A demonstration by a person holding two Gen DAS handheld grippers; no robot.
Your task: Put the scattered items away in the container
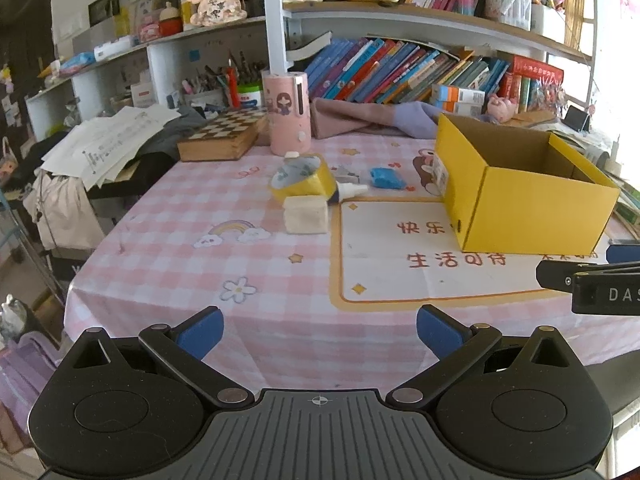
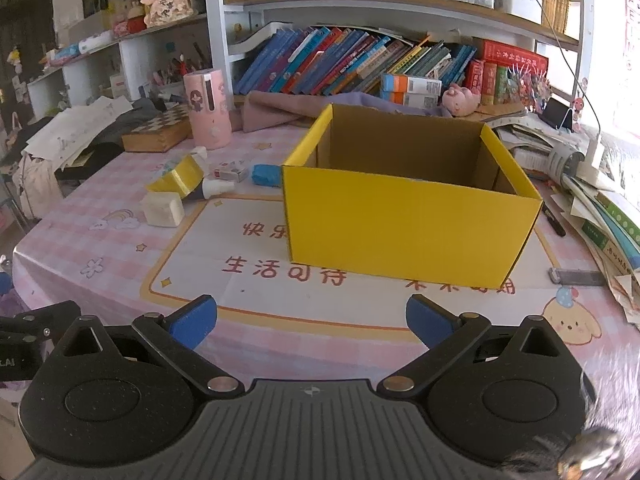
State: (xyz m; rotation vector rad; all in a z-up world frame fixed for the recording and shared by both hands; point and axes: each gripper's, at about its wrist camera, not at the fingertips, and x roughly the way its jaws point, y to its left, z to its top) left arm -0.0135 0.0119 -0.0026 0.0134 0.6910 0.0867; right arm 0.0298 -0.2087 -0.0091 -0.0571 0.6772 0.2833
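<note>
Yellow cardboard box (image 2: 408, 224), open at the top, stands on your counter (image 2: 280, 312) with its pink checked cloth, straight ahead of your right gripper (image 2: 312, 320) and well apart from its blue-padded fingers (image 2: 192, 320), which are spread wide with nothing between them. From the left wrist view the same yellow cardboard box (image 1: 528, 208) sits ahead and to the right of your left gripper (image 1: 320, 332), whose blue fingers (image 1: 200, 334) are likewise spread wide and hold nothing. The scattered items lie in a loose cluster to the left of the box, none inside it that you can see. Nearest your left gripper, though well apart from it, is a cream-white square block (image 1: 306, 214); just behind it and touching it lies a tilted roll of yellow tape (image 1: 304, 178), with a small white-capped glue bottle (image 1: 348, 192) lying on its side against the roll. Further back lie a small grey and white packet (image 1: 347, 175) and a crumpled blue wrapper (image 1: 386, 178), the wrapper just beside the box's left wall. A tall pink cylindrical holder (image 1: 286, 112) stands upright behind the cluster, beside a wooden chessboard case (image 1: 224, 134). Part of your right gripper's black body (image 1: 592, 284) shows at the right edge of the left view.
</note>
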